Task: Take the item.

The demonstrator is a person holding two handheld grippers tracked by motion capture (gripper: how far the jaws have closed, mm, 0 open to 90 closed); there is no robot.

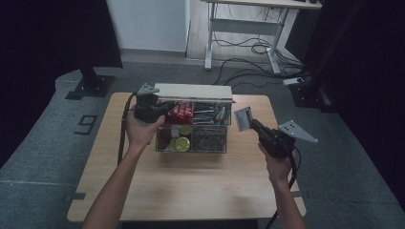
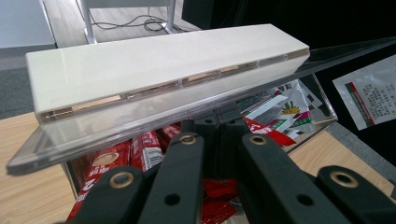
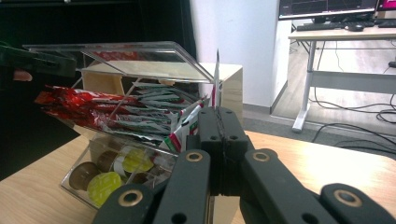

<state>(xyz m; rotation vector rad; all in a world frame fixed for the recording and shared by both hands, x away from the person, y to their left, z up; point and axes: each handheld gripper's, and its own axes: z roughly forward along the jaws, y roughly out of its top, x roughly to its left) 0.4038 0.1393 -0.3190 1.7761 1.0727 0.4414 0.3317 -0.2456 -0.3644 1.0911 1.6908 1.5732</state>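
Note:
A clear plastic organiser box (image 1: 214,143) stands at the back of the wooden table (image 1: 191,191). Red sachets (image 1: 180,112) and other packets fill its upper tray; capsules with yellow lids (image 1: 181,143) lie in the lower part. Its clear lid (image 2: 140,121), with a cream hinge bar (image 1: 193,91), is raised. My left gripper (image 1: 165,109) (image 2: 219,122) is shut on the lid's edge at the box's left end. To the right of the box, my right gripper (image 1: 253,125) (image 3: 219,116) is shut on a white sachet with a red and green stripe (image 1: 243,118) (image 2: 373,98), seen edge-on as a thin sachet (image 3: 216,79).
Bare tabletop lies in front of the box and on both sides. Beyond the table stand a white-legged desk (image 1: 248,28) with loose cables (image 1: 253,47) on the floor, a power strip (image 1: 292,81) and a black stand base (image 1: 90,87).

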